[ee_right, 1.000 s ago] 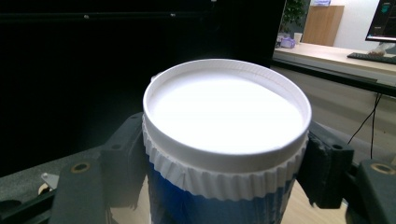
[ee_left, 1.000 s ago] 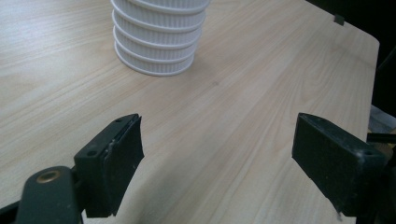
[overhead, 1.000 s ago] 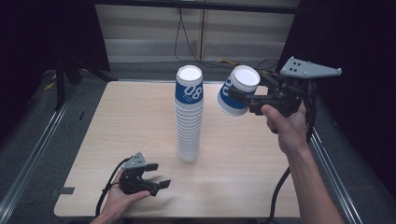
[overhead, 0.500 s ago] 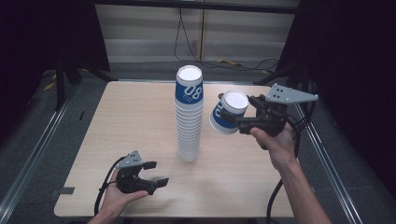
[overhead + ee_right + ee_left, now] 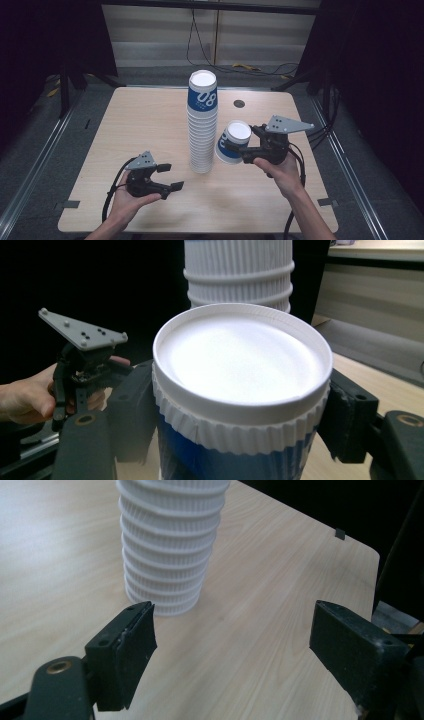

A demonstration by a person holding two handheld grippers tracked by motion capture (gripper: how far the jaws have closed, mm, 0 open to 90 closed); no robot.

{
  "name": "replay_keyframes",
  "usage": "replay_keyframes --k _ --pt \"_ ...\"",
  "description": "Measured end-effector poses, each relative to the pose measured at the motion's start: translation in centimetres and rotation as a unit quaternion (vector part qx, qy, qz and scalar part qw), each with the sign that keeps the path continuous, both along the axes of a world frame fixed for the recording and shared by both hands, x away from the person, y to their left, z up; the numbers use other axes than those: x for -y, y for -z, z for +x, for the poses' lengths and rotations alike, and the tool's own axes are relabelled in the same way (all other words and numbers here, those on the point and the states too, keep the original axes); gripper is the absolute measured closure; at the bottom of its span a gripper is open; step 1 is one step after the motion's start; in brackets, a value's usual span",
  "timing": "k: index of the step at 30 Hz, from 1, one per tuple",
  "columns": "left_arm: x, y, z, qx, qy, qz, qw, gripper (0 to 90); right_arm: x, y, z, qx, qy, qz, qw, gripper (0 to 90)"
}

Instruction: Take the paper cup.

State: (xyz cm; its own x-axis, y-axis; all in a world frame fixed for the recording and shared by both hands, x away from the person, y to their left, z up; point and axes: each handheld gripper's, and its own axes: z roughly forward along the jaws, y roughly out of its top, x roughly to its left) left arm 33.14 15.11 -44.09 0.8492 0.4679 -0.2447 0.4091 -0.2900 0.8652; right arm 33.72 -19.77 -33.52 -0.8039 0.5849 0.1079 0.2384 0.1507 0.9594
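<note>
1. Right gripper (image 5: pixel 239 148) has its jaws clamped on the single cup (image 5: pixel 233 142), held tilted above the table (image 5: pixel 150 110), just right of the tall cup stack (image 5: pixel 202 125).
2. Left gripper (image 5: pixel 169 177), jaws wide and empty, hovers near the table's front edge, facing the stack's base.
3. Right hand is nearer; I'd say setting the cup down comes next.

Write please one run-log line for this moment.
right gripper: shut on single cup, tilted, beside cup stack | left gripper: open, holds nothing, near stack base | table: wood
</note>
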Motion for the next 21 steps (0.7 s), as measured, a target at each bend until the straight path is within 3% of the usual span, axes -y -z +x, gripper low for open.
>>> replay_keyframes --k 5,11,16,21 --pt "1.0 -0.5 0.4 0.009 0.008 -0.011 0.9999 18.2 0.3 1.6 0.1 -0.01 0.005 0.007 0.9999 27.9" --pt "1.3 0.7 0.6 0.007 0.004 -0.005 1.0 20.2 -0.2 3.6 -0.3 -0.015 0.004 0.005 0.9999 28.1" --pt "1.1 1.0 0.3 0.006 0.01 -0.018 0.9998 20.0 -1.0 5.3 -0.2 -0.028 -0.007 0.007 0.9996 28.1" --pt "0.7 0.8 0.2 0.001 0.011 -0.034 0.9994 16.7 -1.6 6.2 -0.4 -0.019 -0.016 0.021 0.9995 28.1"
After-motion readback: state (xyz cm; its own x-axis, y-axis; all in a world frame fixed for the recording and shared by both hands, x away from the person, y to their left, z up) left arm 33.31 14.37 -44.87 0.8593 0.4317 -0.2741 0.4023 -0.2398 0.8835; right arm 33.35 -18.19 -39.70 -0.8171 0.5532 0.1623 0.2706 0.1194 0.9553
